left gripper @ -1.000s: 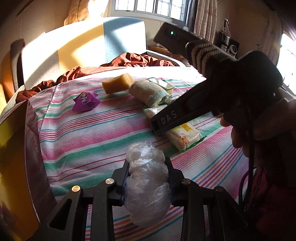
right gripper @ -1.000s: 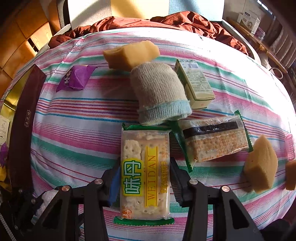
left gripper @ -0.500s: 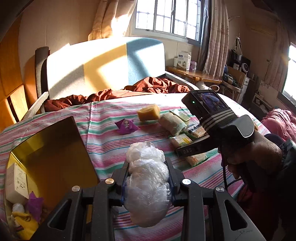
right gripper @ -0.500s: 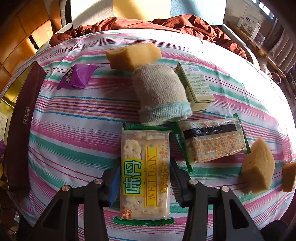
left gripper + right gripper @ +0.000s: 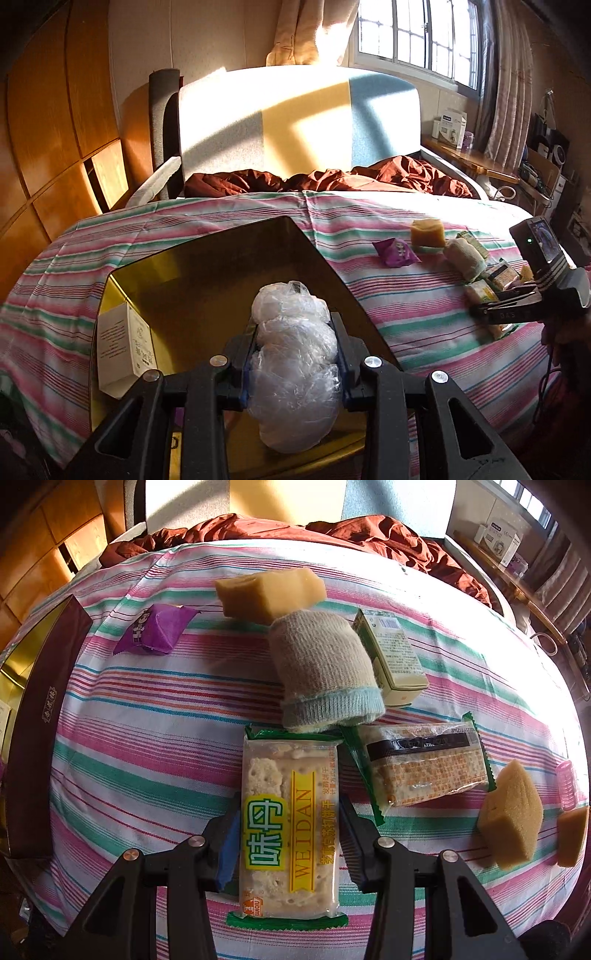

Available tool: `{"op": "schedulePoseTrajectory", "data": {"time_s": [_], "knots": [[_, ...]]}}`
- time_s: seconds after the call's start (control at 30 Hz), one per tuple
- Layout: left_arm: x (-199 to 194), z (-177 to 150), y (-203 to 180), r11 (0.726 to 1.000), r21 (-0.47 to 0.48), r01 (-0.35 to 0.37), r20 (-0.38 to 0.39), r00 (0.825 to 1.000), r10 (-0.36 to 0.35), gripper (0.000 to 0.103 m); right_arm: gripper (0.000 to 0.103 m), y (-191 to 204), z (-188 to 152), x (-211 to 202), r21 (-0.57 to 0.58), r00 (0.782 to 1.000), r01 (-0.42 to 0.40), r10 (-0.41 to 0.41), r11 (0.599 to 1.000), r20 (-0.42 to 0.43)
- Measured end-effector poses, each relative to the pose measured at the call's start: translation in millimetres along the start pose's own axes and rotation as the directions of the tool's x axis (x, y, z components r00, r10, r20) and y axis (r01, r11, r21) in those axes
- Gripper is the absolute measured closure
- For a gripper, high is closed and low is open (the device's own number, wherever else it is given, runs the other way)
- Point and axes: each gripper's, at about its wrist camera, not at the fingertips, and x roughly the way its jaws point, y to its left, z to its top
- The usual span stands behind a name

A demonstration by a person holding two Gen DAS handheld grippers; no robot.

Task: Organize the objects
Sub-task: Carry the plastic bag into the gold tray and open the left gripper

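My left gripper (image 5: 295,354) is shut on a crumpled clear plastic bag (image 5: 291,362) and holds it above the open gold-lined box (image 5: 207,280). A white carton (image 5: 123,350) leans inside the box at its left. My right gripper (image 5: 288,834) has its jaws on both sides of a Weidan cracker packet (image 5: 288,823) that lies on the striped cloth; I cannot tell whether the pads press it. The right gripper also shows in the left wrist view (image 5: 509,314), at the far right.
On the striped cloth (image 5: 147,720) lie a purple candy packet (image 5: 155,629), a yellow sponge (image 5: 266,594), a rolled sock (image 5: 325,675), a small green carton (image 5: 391,661), a second cracker packet (image 5: 424,764), and two more sponges (image 5: 511,816). The box's brown wall (image 5: 33,720) is at left.
My left gripper has swung left with the plastic bag, from over the cloth to over the gold box. The right gripper stays at the Weidan packet.
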Motion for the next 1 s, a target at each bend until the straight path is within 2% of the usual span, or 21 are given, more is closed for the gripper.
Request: {"op": "schedulePoseTrajectory", "data": {"time_s": [0.07,0.23,0.27,0.67,0.73,0.8,0.87,1.0], "knots": [[10.8,1.6,17.9,1.0,-0.022,-0.011,-0.036,0.999,0.011,0.069,0.055,0.7,0.2,0.1,-0.001,1.0,0.001,-0.001,1.0,0.001],[38.2,11.4,73.1,0.984,-0.18,0.002,-0.122,0.992,-0.025,0.069,0.055,1.3,2.1,0.5,-0.002,1.0,0.002,-0.002,1.0,0.001],[42.6,13.7,81.8,0.981,-0.196,-0.011,-0.128,0.992,-0.014,0.069,0.056,0.2,2.9,1.0,-0.003,1.0,0.003,-0.003,1.0,0.001],[96.7,44.0,155.7,0.947,-0.307,-0.096,-0.189,0.981,0.038,0.067,0.056,-1.2,9.6,2.8,-0.018,1.0,0.016,-0.016,1.0,0.003],[103.2,47.0,161.6,0.944,-0.313,-0.103,-0.196,0.98,0.042,0.064,0.056,-2.2,8.1,4.1,-0.019,1.0,0.016,-0.016,1.0,0.004],[107.1,49.4,165.8,0.942,-0.319,-0.106,-0.204,0.978,0.041,0.056,0.056,-5.9,9.1,3.7,-0.018,1.0,0.014,-0.014,1.0,0.003],[103.4,49.3,169.1,0.936,-0.326,-0.132,-0.194,0.978,0.07,0.046,0.056,-10.5,10.6,2.7,-0.018,1.0,0.014,-0.014,1.0,0.003],[85.1,46.1,171.5,0.93,-0.339,-0.143,-0.161,0.983,0.093,0.045,0.056,-9.9,10.8,1.5,-0.019,1.0,0.015,-0.015,1.0,0.004]]}}
